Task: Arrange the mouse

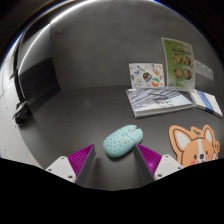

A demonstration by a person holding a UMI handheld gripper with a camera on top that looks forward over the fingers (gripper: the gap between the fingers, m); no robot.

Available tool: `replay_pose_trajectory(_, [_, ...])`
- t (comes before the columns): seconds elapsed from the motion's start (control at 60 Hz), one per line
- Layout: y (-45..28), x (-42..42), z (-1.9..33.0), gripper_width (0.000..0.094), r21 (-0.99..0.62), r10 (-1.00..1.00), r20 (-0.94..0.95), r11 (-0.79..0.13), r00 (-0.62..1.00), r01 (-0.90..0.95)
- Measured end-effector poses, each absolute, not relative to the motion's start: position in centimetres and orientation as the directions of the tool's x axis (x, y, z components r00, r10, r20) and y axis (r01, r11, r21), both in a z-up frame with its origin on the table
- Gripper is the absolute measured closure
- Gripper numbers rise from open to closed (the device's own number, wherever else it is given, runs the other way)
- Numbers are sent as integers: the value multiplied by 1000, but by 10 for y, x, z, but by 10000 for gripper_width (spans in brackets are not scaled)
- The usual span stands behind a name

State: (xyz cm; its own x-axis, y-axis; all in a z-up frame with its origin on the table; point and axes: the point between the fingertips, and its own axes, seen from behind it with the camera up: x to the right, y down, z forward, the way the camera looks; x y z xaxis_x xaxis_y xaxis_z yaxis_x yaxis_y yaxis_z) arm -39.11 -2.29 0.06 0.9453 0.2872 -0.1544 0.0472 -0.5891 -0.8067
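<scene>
Gripper (115,160) jaws open, wide gap. Purple pads (78,158) show on both inner faces. Mouse (122,141), pale teal, sits on the desk (70,115) just ahead of the fingertips, roughly centred in the gap, slightly nearer the right finger. Not touching either pad as far as I can tell. Long axis angled, one end pointing forward-right.

Desk surface is dark grey. Corgi mat (192,143), orange and white, lies right of the mouse, near the right finger, apart from the mouse. Beyond the mouse: a stack of booklets (160,100) lying flat. Behind that, a card (146,75) with pictures stands upright and a green leaflet (180,56) leans against the wall. Black clamp (22,112) at the desk's far left edge, well apart from the mouse.
</scene>
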Motion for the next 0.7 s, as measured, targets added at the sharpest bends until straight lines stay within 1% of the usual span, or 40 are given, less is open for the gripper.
replay_pose_trajectory(0.167, [25, -403, -8, 106, -785, 188, -90, -618, 978, 47])
replay_pose_trajectory(0.233, [40, -406, -13, 134, -780, 163, -21, -620, 986, 86])
replay_pose_trajectory(0.25, [44, -407, -13, 78, -783, 161, -7, -615, 987, 95])
replay_pose_trajectory(0.333, [53, -415, -13, 393, -788, 132, -17, -612, 991, 69])
replay_pose_trajectory(0.383, [56, -414, -13, 437, -796, 120, 10, -600, 993, 80])
replay_pose_trajectory(0.5, [50, -416, -10, 532, -787, 85, 34, -611, 996, 79])
replay_pose_trajectory(0.517, [48, -417, -8, 533, -786, 89, 43, -612, 995, 89])
replay_pose_trajectory(0.55, [45, -419, 3, 538, -799, 96, 58, -593, 994, 104])
replay_pose_trajectory(0.583, [41, -421, 21, 539, -823, 98, 66, -557, 993, 109])
replay_pose_trajectory(0.7, [28, -402, 109, 539, -903, 80, 43, -423, 996, 73])
